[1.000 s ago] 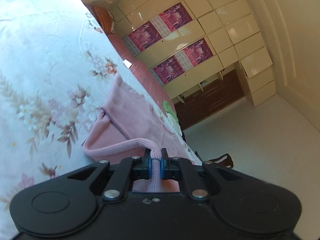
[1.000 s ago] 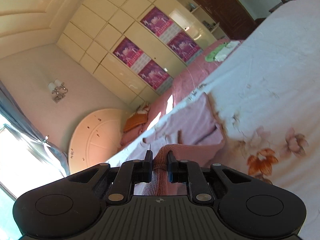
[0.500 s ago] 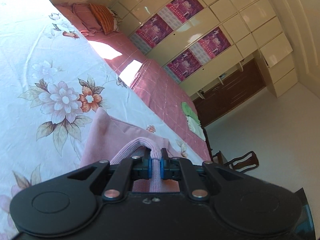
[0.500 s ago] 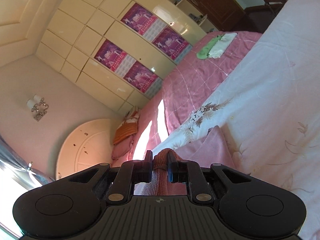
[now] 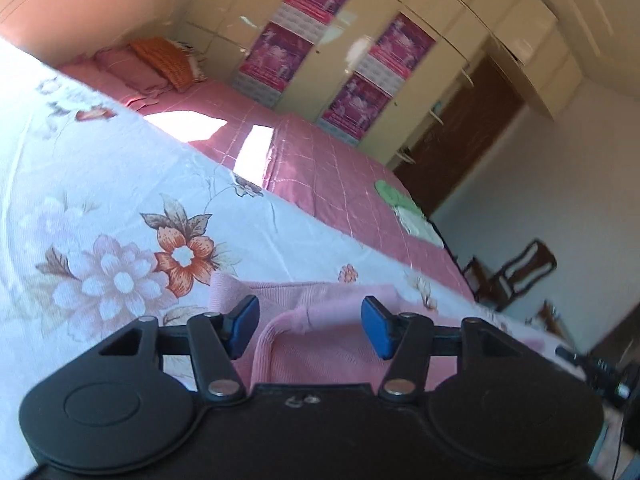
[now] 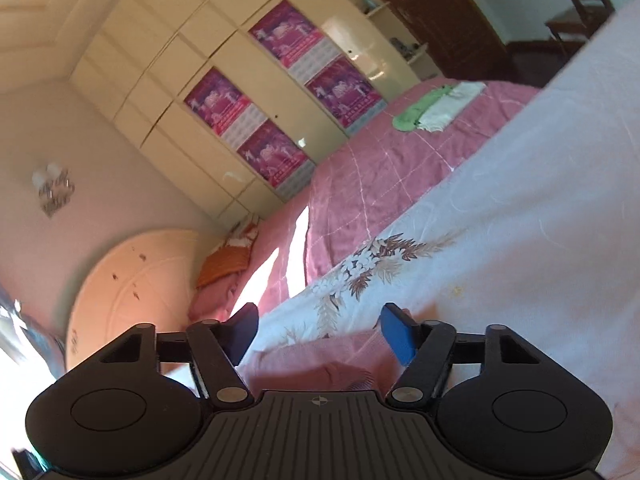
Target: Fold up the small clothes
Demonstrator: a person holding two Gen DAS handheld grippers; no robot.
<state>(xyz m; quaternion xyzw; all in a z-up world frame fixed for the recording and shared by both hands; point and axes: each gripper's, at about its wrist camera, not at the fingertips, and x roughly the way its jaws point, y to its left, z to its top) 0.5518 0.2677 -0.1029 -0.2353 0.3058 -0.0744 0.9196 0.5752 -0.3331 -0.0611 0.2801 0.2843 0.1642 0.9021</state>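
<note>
Left wrist: pink garment [image 5: 320, 344] lies between spread fingers [image 5: 244, 326].

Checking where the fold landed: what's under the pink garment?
The pink garment lies on the floral sheet, which shows around it. Whatever is beneath the garment's middle is covered.

**Colours and patterns, both wrist views**

Garment [image 5: 320, 344]: pale pink, fine ribbed knit; reads dustier pink in right view [image 6: 320, 364]
Bed sheet [image 5: 120, 184]: white, printed with pink and orange flowers and brown leaves
Bedspread [image 5: 332, 184]: rose pink, thin pale grid lines
Pillow [image 5: 168, 62]: orange, woven texture
Wardrobe [image 6: 168, 80]: glossy cream panels
Posters [image 6: 276, 156]: magenta over grey
Gripper pads [image 5: 376, 332]: blue, on black bodies
Folded cloths [image 6: 436, 108]: green and white
</note>
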